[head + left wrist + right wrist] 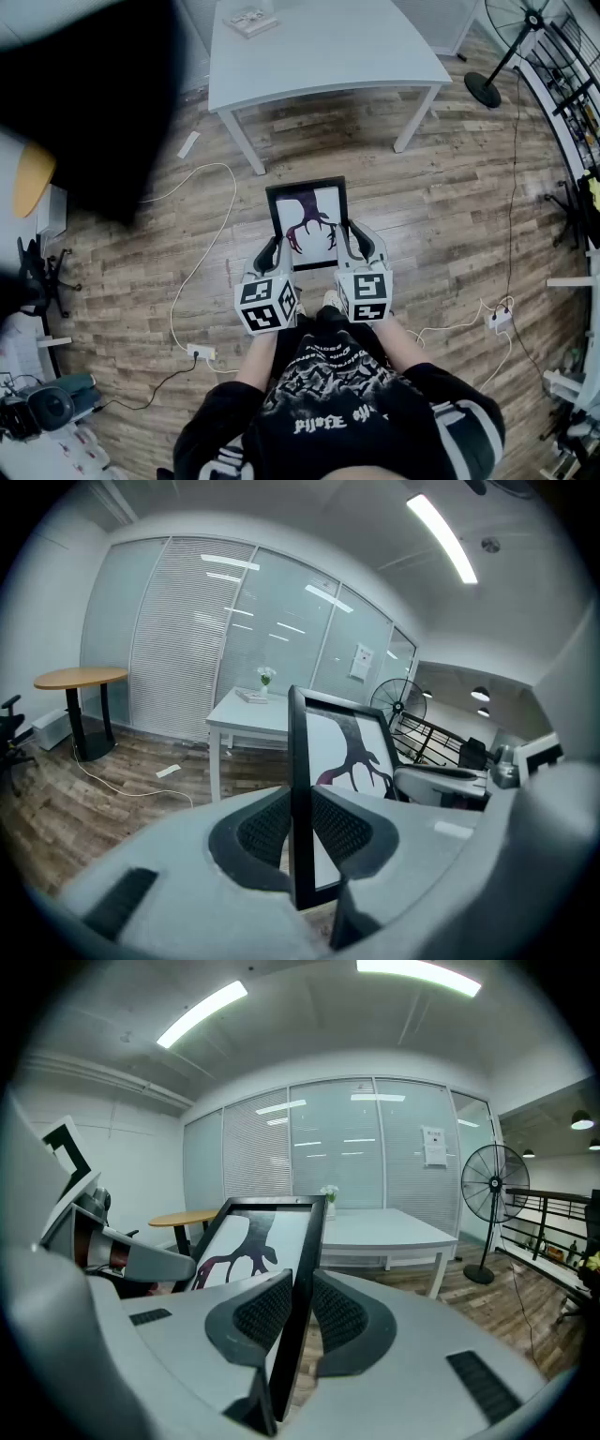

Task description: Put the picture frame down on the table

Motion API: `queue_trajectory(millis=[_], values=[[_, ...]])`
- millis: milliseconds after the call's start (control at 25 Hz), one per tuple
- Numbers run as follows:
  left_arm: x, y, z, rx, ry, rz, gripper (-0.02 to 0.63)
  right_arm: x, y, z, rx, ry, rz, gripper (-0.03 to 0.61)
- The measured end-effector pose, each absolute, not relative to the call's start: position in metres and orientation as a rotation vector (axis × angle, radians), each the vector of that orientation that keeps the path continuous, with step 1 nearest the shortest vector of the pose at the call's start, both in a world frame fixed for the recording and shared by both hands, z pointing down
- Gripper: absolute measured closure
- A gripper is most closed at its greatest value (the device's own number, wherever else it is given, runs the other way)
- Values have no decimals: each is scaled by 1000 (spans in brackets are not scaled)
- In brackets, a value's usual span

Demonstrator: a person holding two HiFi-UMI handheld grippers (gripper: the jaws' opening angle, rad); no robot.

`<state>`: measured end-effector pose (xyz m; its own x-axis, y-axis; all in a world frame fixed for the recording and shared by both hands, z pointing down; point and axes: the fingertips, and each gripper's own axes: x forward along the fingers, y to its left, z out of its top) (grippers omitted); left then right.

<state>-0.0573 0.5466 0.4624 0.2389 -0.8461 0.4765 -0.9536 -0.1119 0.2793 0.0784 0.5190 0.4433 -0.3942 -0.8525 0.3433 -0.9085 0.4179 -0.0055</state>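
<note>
Picture frame (307, 225) rails are pinched on both sides. The left gripper (302, 834) has its ribbed pads (265, 829) clenched on the left rail, and the right gripper (298, 1314) is clamped the same way on the right rail. Both grips sit low, near the bottom corners. In the head view the frame hangs in the air at 12 o'clock from the person, over the wooden floor (450, 206), with its dark branching print facing up. The table (375, 56) stands farther off at 12 o'clock, well apart from the frame. Its top is bare except for a small object (250, 19) near the far edge at 11 o'clock, and a fan (502, 56) stands at 2 o'clock. The frame looks stiff and fairly light, with smooth, thin rails that could slip. Its front is probably glazed, so it is likely fragile. Holding opposite rails should keep it from twisting, and easing the lower edge down first seems safest.
</note>
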Motion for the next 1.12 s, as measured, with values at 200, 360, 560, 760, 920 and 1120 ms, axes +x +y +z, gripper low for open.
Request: queue_trajectory(millis=[200,360,560,760,920,1120], values=[[-58,547,464,1996,-1630,267,534,78,519,444,1543,-2376,267,511],[-51,544,464,2005,-1629,279,534,85,518,443,1582,-2371,258,511],[-44,529,457,2017,-1631,250,534,93,506,436,1575,-2399,292,511],[-26,523,462,2032,-1635,264,534,111,500,444,1583,-2402,315,511],[-17,512,469,2038,-1595,288,534,120,493,451,1604,-2371,331,511],[-13,471,470,2094,-1530,298,534,125,462,449,1677,-2327,327,511]])
